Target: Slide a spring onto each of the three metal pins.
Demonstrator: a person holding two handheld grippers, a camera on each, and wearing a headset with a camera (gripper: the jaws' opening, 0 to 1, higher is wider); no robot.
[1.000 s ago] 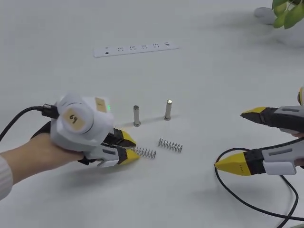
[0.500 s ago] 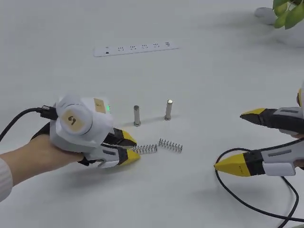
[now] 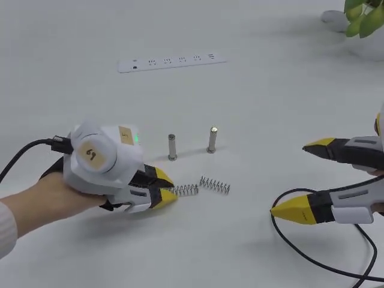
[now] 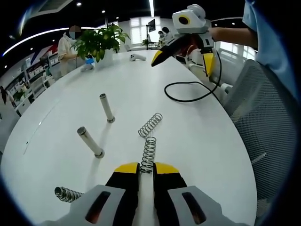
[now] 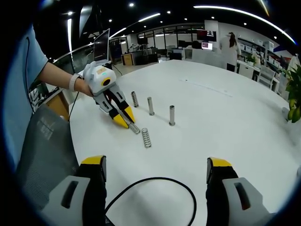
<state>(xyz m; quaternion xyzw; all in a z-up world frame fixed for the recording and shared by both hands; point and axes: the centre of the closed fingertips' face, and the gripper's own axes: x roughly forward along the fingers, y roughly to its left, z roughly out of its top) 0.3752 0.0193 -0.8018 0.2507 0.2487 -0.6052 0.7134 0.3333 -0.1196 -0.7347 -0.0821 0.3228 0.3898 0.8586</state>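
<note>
My left gripper (image 3: 165,188) (image 4: 146,167) is shut on the near end of a spring (image 3: 186,189) (image 4: 148,151), which lies low over the white table. A second spring (image 3: 215,185) (image 4: 150,125) lies loose just beyond it. Two bare metal pins (image 3: 172,147) (image 3: 212,139) stand upright behind the springs. In the right gripper view a third pin (image 5: 134,99) wears a spring, left of the bare pins (image 5: 150,106) (image 5: 172,115). My right gripper (image 3: 297,178) (image 5: 155,165) hovers open at the right, far from the pins.
A black cable (image 3: 318,255) loops on the table under the right gripper. A white power strip (image 3: 171,61) lies at the back. A green plant (image 3: 363,15) stands in the far right corner.
The left jaws have come together on the near spring's end, and that spring has swung slightly toward the second spring. The right gripper has stayed in place.
</note>
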